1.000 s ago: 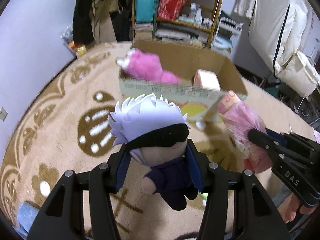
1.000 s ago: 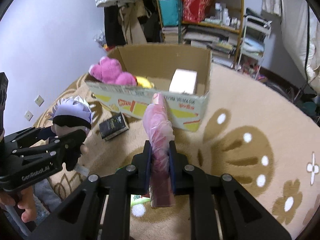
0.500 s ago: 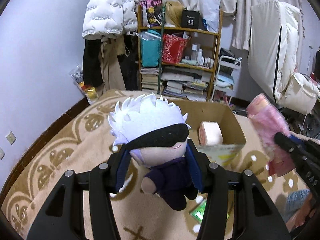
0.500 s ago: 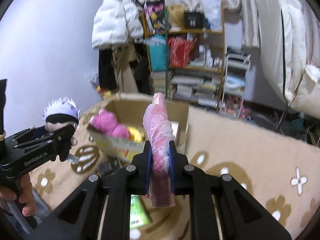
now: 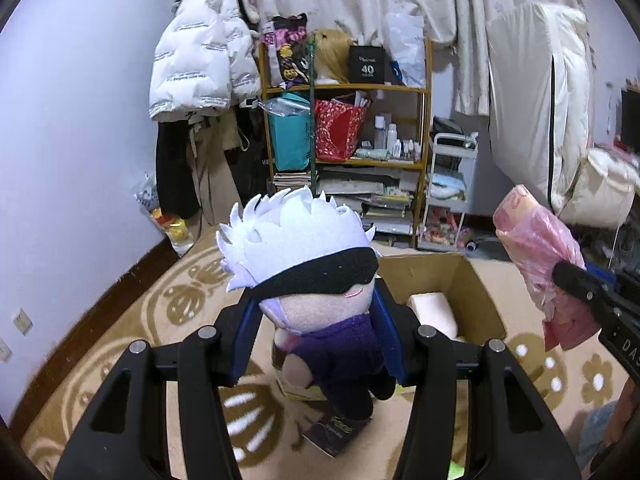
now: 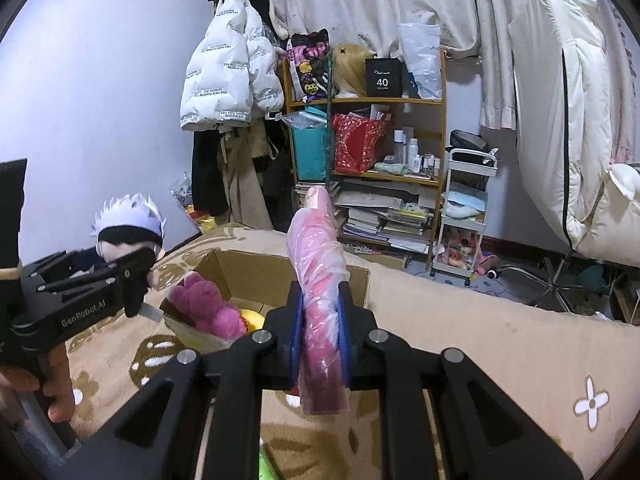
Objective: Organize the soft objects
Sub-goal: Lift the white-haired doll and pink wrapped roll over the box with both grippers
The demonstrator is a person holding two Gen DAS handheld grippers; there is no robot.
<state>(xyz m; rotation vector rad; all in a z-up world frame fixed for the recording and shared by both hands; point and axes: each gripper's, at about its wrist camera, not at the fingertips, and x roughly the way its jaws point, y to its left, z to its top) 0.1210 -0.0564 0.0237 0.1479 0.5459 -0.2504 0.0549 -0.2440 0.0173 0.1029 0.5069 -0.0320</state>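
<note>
White-haired doll is clamped in the left gripper; pink wrapped roll is pinched tight in the right gripper — both held above the cardboard box.

Both fisheye views are evenly lit by cool, bluish indoor light with no strong glare. Black vignette fills the corners of each round picture. Straight lines bow near the edges: the wall at nine o'clock curves inward, and the carpet bulges like a dome. Shadows are soft and faint. The centre is sharp; lettering on the white puffer jacket at eleven o'clock is readable. At three o'clock in the left wrist view, the far edge is slightly smeared and dim.
</note>
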